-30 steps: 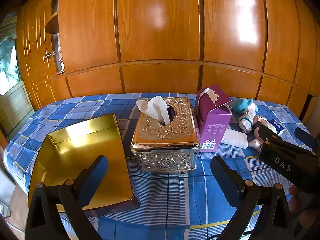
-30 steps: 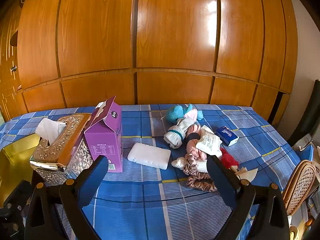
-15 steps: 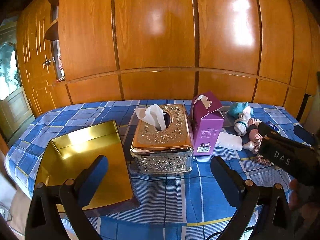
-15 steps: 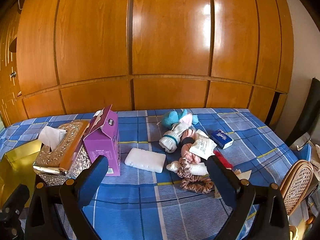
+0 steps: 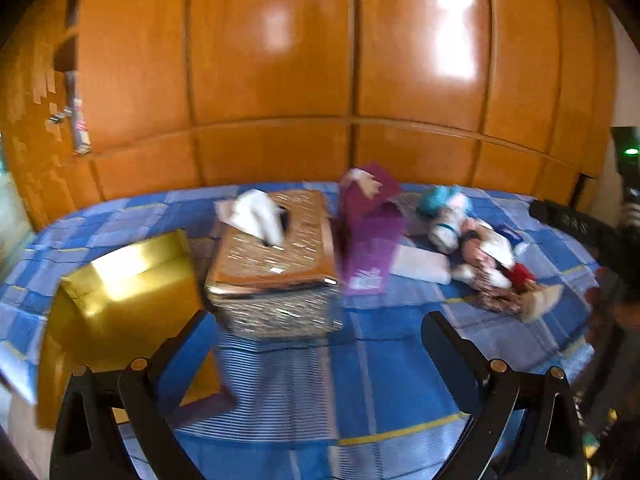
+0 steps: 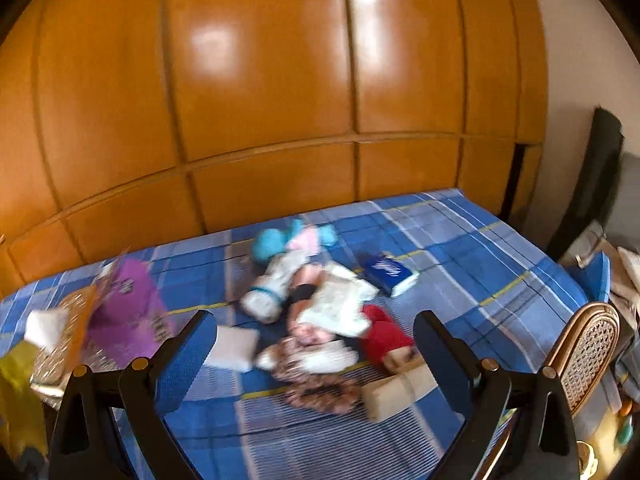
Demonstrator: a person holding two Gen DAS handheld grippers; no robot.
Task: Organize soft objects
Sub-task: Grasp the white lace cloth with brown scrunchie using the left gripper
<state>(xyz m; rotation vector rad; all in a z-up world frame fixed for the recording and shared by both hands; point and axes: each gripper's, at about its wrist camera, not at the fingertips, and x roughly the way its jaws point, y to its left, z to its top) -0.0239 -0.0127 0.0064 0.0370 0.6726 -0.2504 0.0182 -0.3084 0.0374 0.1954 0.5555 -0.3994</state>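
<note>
A heap of soft things (image 6: 320,312) lies on the blue checked tablecloth (image 6: 460,248): a teal plush (image 6: 272,240), a rolled white sock (image 6: 268,292), a red item (image 6: 384,332), a patterned scrunchie (image 6: 320,388) and a white packet (image 6: 232,346). The same heap (image 5: 480,252) shows at the right in the left wrist view. My right gripper (image 6: 316,340) is open, hovering just short of the heap. My left gripper (image 5: 320,344) is open and holds nothing, in front of the ornate tissue box (image 5: 276,268). Both views are blurred.
A gold tray (image 5: 120,296) lies at the left, a purple carton (image 5: 372,232) beside the tissue box. A small blue pack (image 6: 390,272) sits right of the heap. A wicker chair back (image 6: 584,344) stands at the table's right edge. Wooden panels (image 6: 260,100) close the far side.
Both grippers have swung to the right and tilted; the right one has come nearer the heap, which now sits between its fingers in view. The jaws stay open.
</note>
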